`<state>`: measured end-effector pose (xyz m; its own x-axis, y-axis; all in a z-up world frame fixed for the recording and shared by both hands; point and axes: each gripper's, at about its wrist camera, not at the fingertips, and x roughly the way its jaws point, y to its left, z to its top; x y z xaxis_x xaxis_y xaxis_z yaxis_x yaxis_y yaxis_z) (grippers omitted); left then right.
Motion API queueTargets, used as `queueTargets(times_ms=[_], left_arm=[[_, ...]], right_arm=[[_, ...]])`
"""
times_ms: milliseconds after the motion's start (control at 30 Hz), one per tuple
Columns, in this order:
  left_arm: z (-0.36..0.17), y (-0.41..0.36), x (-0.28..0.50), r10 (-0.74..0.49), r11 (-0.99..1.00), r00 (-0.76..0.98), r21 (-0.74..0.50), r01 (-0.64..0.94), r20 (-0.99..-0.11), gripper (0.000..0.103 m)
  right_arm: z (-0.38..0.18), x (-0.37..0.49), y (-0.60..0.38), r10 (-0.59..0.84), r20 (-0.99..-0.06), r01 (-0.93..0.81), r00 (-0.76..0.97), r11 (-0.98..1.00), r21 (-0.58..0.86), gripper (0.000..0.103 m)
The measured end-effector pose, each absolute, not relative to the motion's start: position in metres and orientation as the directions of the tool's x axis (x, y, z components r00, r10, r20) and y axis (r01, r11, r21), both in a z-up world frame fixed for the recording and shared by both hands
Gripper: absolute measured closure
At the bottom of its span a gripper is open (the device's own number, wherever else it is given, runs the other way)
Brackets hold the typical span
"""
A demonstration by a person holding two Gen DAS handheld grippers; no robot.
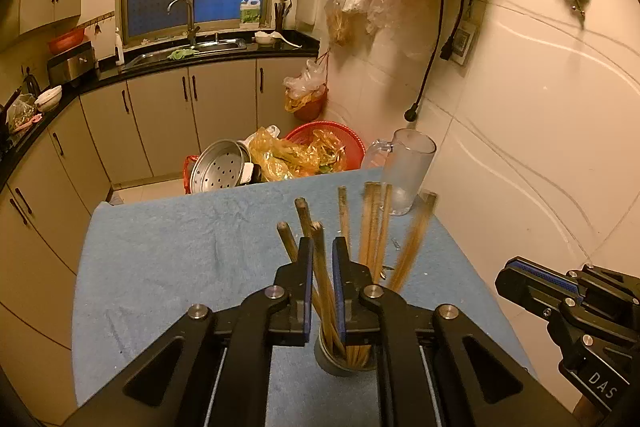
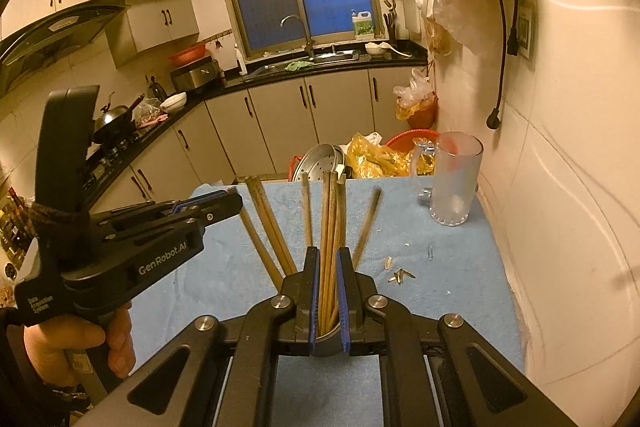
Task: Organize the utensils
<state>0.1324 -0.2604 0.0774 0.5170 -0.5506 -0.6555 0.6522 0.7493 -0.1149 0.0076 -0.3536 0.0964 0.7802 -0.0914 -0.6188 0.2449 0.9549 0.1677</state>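
Several wooden chopsticks (image 1: 372, 227) stand fanned out in a small metal cup (image 1: 340, 359) on the blue towel. In the left wrist view my left gripper (image 1: 322, 267) has its jaws nearly closed around one chopstick (image 1: 322, 267). In the right wrist view my right gripper (image 2: 328, 275) has its jaws close around a bundle of chopsticks (image 2: 332, 227) and the cup (image 2: 328, 341). The left gripper (image 2: 224, 205) shows at the left of that view, the right gripper (image 1: 520, 279) at the right of the left view.
A frosted glass mug (image 1: 408, 171) stands at the table's far right corner, also in the right wrist view (image 2: 454, 179). Small scraps (image 2: 400, 275) lie on the towel (image 2: 224, 267). A steamer pot (image 1: 220, 167) and red basket (image 1: 348, 135) sit beyond the table. The tiled wall is close on the right.
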Motion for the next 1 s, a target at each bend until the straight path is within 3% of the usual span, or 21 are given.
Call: queueTargets(times_ms=[67, 167, 233, 300, 533, 567, 1000], left_arm=[[0.081, -0.258, 0.129, -0.551, 0.748, 0.523, -0.109, 0.654, -0.650, 0.069], [0.089, -0.249, 0.116, -0.556, 0.752, 0.555, -0.089, 0.654, -0.619, 0.038], [0.093, -0.242, 0.109, -0.557, 0.752, 0.567, -0.078, 0.655, -0.606, 0.032], [0.094, -0.237, 0.101, -0.555, 0.748, 0.568, -0.065, 0.661, -0.608, 0.029], [0.092, -0.214, 0.076, -0.523, 0.761, 0.596, -0.020, 0.648, -0.609, 0.007], [0.091, -0.209, 0.073, -0.511, 0.767, 0.599, -0.014, 0.641, -0.616, 0.002], [0.081, -0.144, 0.044, -0.453, 0.837, 0.659, -0.033, 0.546, -0.600, 0.002]], right_arm=[[0.098, 0.004, -0.353, -0.095, -0.613, 0.246, 0.784, 0.955, 0.167, 0.091], [0.098, -0.003, -0.352, -0.101, -0.610, 0.256, 0.786, 0.951, 0.172, 0.077], [0.096, -0.010, -0.350, -0.101, -0.605, 0.262, 0.789, 0.948, 0.183, 0.052], [0.094, -0.016, -0.349, -0.102, -0.601, 0.267, 0.793, 0.944, 0.192, 0.036], [0.085, -0.039, -0.334, -0.121, -0.601, 0.297, 0.790, 0.933, 0.203, 0.018], [0.084, -0.045, -0.329, -0.131, -0.601, 0.300, 0.788, 0.935, 0.190, 0.017], [0.078, -0.105, -0.291, -0.216, -0.585, 0.347, 0.781, 0.930, 0.120, 0.011]])
